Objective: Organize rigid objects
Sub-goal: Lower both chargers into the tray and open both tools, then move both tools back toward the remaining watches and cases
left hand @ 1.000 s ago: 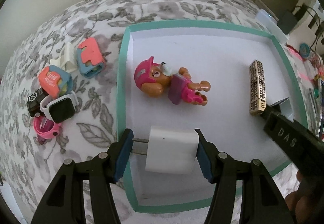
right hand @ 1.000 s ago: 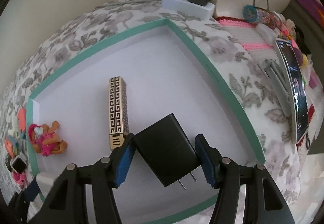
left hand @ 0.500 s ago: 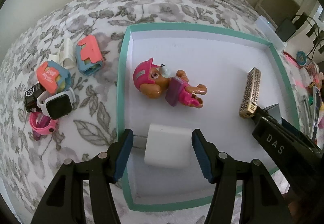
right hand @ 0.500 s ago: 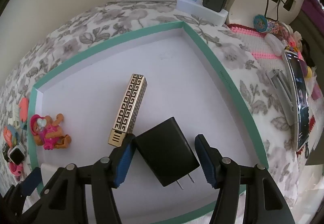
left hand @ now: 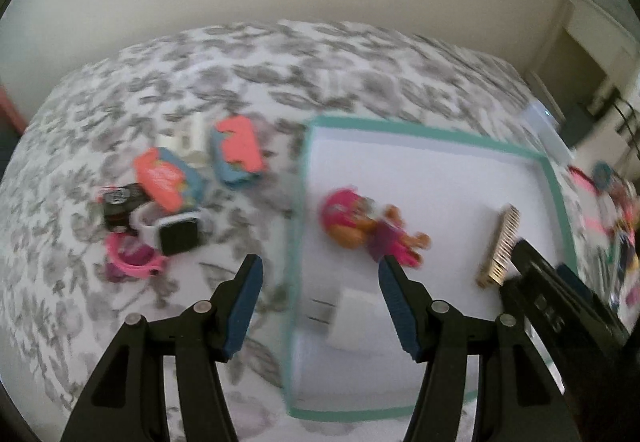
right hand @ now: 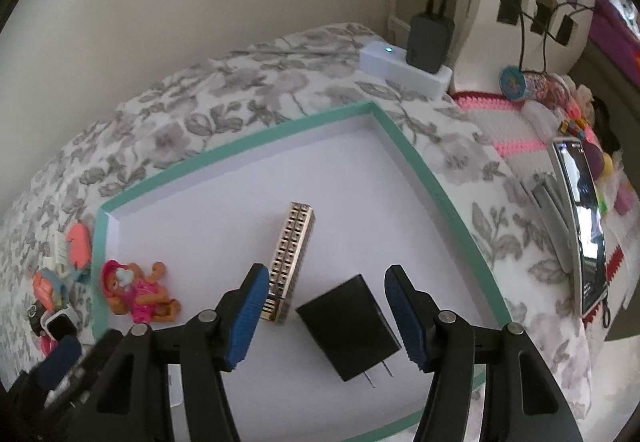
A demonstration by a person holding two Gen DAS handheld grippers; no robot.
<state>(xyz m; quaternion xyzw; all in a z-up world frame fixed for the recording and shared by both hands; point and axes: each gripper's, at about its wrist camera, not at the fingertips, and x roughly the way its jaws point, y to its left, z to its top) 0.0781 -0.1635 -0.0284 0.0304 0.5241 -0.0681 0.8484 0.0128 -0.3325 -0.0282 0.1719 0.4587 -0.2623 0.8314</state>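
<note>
The left gripper (left hand: 320,278) stands with its jaws apart and empty; the white charger (left hand: 352,318) lies on the floor of the teal-rimmed tray (left hand: 554,182) just inside its right finger, and the pink toy pup (left hand: 360,228) lies just past that fingertip. The right gripper (right hand: 324,296) also hangs parted, gripping nothing, with the black charger (right hand: 350,326) lying flat between its fingers, touching neither, and the gold patterned case (right hand: 289,260) by the left fingertip. Beyond the left gripper's left finger, a white smartwatch (left hand: 176,236) and coral-and-blue toys (left hand: 236,150) lie on the floral cloth (left hand: 280,62) outside the tray.
</note>
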